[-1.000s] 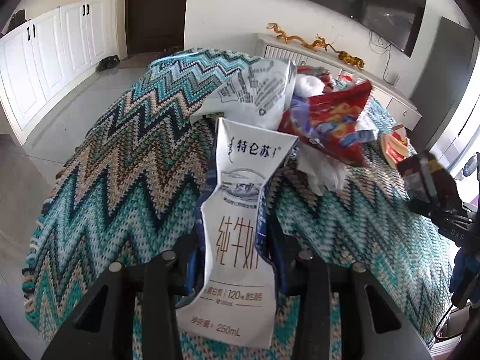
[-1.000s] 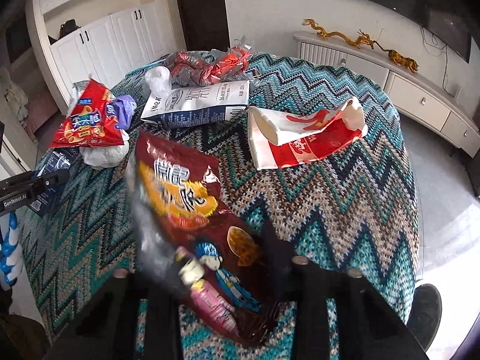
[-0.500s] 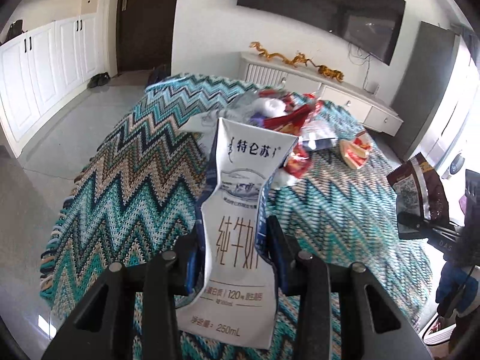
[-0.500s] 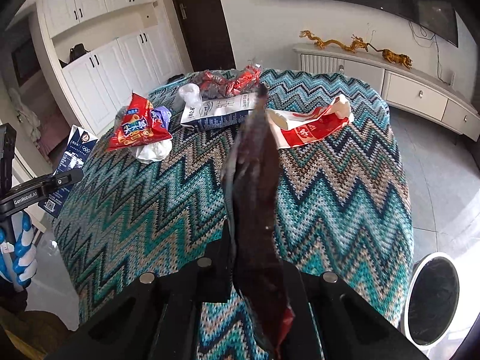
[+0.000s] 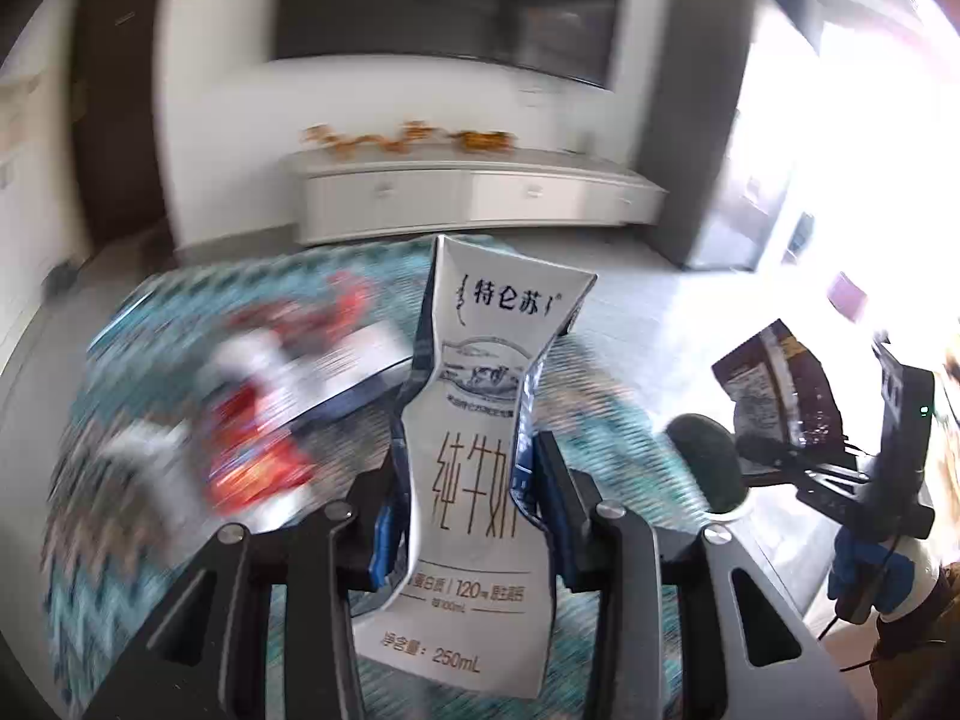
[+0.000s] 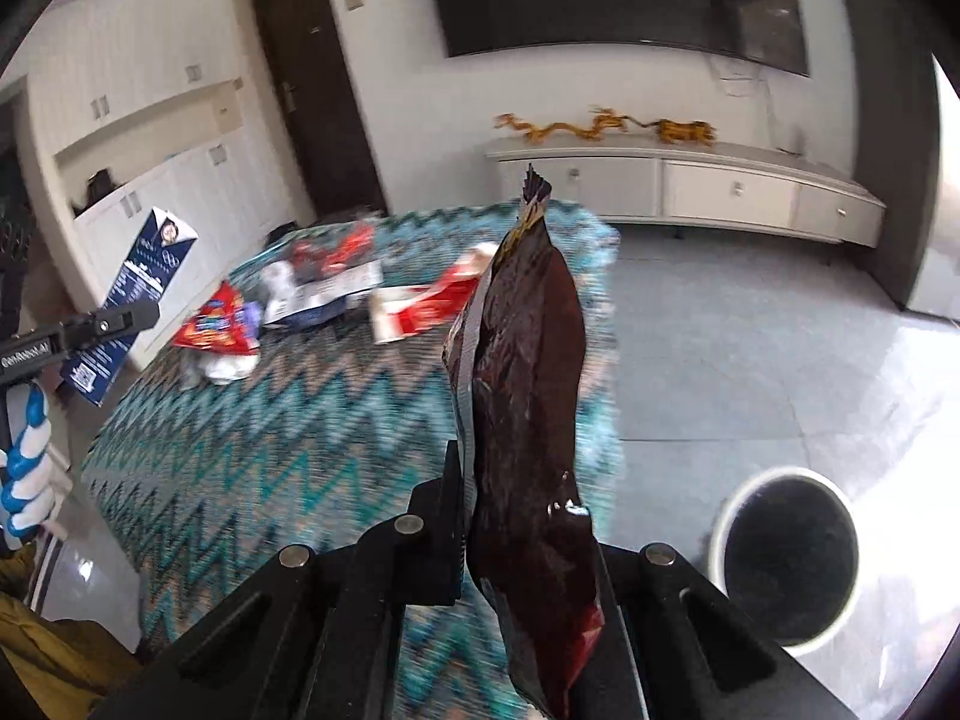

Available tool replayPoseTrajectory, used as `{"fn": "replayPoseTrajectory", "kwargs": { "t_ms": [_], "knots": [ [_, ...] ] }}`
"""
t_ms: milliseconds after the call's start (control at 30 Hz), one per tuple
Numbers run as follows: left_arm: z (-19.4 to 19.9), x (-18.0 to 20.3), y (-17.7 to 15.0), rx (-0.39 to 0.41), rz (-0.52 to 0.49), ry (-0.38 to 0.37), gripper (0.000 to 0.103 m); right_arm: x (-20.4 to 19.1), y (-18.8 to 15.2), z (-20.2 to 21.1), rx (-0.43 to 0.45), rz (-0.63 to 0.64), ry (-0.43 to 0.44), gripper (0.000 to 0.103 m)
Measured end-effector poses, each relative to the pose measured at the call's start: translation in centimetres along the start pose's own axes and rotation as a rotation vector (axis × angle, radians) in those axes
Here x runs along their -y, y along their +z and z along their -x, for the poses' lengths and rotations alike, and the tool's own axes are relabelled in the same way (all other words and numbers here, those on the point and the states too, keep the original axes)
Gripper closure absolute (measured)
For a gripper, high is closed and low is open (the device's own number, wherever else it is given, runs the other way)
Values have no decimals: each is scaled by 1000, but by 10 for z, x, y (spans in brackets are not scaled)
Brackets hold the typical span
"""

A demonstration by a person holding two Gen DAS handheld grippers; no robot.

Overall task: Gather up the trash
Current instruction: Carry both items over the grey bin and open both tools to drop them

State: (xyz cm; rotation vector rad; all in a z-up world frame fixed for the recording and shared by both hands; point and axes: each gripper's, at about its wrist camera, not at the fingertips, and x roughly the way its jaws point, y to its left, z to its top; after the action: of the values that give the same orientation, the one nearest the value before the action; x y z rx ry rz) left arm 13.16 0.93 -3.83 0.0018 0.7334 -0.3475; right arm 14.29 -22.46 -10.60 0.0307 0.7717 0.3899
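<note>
A: Left first. What's the left gripper (image 5: 465, 498) doing?

B: It's clenched on a crushed milk carton (image 5: 480, 480), squeezed at the waist, top end pointing forward. It hangs above the near edge of the counter (image 6: 252, 450), which wears a zigzag cloth.

A: And on the counter itself?

B: Trash yet to collect. Far left lies a red snack bag (image 6: 213, 327) with something white just beside it, then a flattened box (image 6: 327, 300) with crumpled red wrappers behind it, then a red-and-white bag (image 6: 426, 309) toward the middle. The left view is too blurred to add more.

A: The right gripper (image 6: 522, 480)?

B: Grasping a dark chip bag (image 6: 528, 372) low on its body, so the bag stands upright, edge-on to the camera. It's off the counter's right edge, over the floor.

A: Where does it all go?

B: My guess is the bin (image 6: 786, 558) on the floor, near right: white rim, dark inside, open top. It sits right of the chip bag and lower.

A: So how to do the drop well?

B: Bring the chip bag squarely above the opening before letting go. It's light and floppy, so released high or off-centre it could flutter onto the tiles. Lower it close, tip it down, then release. The carton is stiffer and should fall straight, but send it in second so the two grippers don't crowd the rim.
</note>
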Motion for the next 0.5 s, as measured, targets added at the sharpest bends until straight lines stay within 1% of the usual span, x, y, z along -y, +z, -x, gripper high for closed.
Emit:
{"fn": "replayPoseTrajectory", "kwargs": {
  "t_ms": [100, 200, 233, 333, 433, 500],
  "knots": [
    [-34, 53, 26, -39, -78, -88, 66, 41, -11, 14, 0, -55, -69, 97],
    [-75, 105, 45, -95, -131, -168, 66, 90, -25, 23, -14, -128, -137, 97],
    [-95, 126, 52, -122, -150, -192, 66, 110, -33, 24, -24, -163, -157, 97],
    [-139, 168, 59, -192, -185, -251, 66, 156, -51, 21, -54, -240, -203, 97],
    [-187, 208, 57, -269, -213, -301, 66, 196, -68, 10, -86, -319, -219, 97],
    [-214, 233, 53, -309, -234, -316, 66, 217, -80, 0, -109, -364, -223, 97]
  ]
}}
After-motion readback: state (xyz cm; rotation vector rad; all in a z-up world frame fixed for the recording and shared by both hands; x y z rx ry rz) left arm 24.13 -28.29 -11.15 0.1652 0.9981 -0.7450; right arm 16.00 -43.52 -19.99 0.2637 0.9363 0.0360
